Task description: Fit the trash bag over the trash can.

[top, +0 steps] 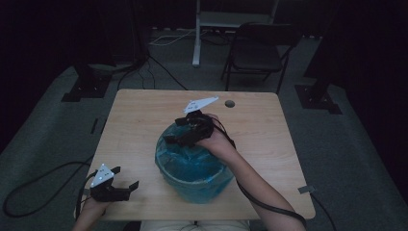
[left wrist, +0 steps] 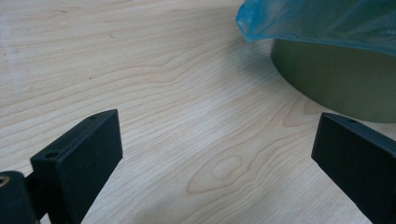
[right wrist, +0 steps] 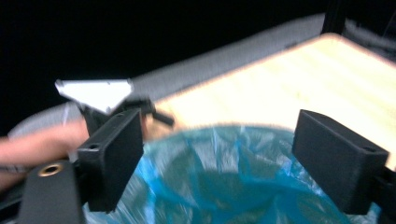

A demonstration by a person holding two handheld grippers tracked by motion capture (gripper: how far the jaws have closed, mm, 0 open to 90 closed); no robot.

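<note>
A round green bin (top: 202, 190) stands on the wooden table (top: 144, 115), lined with a blue plastic bag (top: 192, 161) that folds over its rim. My right gripper (top: 173, 130) hovers open over the bin's far left rim, jaws pointing left. In the right gripper view its jaws (right wrist: 219, 149) stand wide apart above the bag's (right wrist: 224, 186) open mouth, with nothing between them. My left gripper (top: 125, 178) rests open near the table's front left corner. In the left gripper view it (left wrist: 215, 135) frames bare wood, with the bin (left wrist: 336, 79) and the bag's edge (left wrist: 322, 23) ahead to the right.
A cable hole (top: 229, 103) sits near the table's far edge. Behind the table stand a dark folding chair (top: 257, 50) and a white stand (top: 197, 33). Cables (top: 43, 178) run over the grey floor at the left. Dark stand bases flank the table.
</note>
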